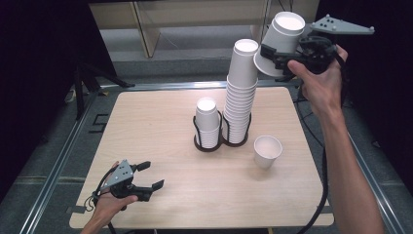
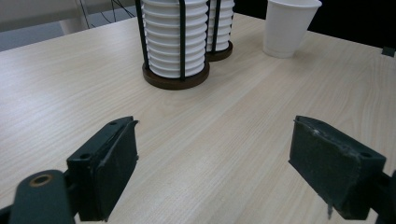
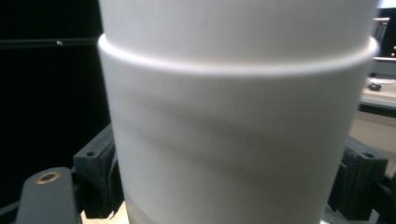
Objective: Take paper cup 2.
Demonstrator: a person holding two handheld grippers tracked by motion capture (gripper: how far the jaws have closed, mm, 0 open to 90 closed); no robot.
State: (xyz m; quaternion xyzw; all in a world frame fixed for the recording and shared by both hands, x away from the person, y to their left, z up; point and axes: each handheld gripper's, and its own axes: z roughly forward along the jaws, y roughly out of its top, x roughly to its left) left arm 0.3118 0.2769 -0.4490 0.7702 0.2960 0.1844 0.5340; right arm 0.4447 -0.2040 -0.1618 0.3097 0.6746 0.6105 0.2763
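Item: paper cup (image 1: 285,36), held high over the table's (image 1: 160,122) far right corner, just beside the top of the tall stack (image 1: 242,92); whether it touches that stack cannot be told. The right gripper view shows a rim band across the cup (image 3: 238,116), so it may be two cups nested. Right claw (image 1: 272,52): pinching the cup by its side wall, a jaw on each flank. Left claw (image 1: 148,178): spread, nothing between the jaws, resting low at the table's near left; same in the left gripper view (image 2: 212,163). Holder (image 1: 214,144): two wire cages on dark bases, the left with a short stack (image 1: 208,124), the right with the tall stack rising well above its cage. Loose cup (image 1: 267,151): upright on the table, just right of the holder. Orientation of the held cup: long axis tilted, the wider end low and toward the tall stack, the narrower end up and to the right; whether the lit upper end is base or mouth cannot be told. Risks, as judged: the tall stack is held by the cage at its foot alone, so a sideways knock from the tilted cup could topple it; a side pinch on thin paper may crush the wall or let the cup slip; if two are nested, the outer one may drop off
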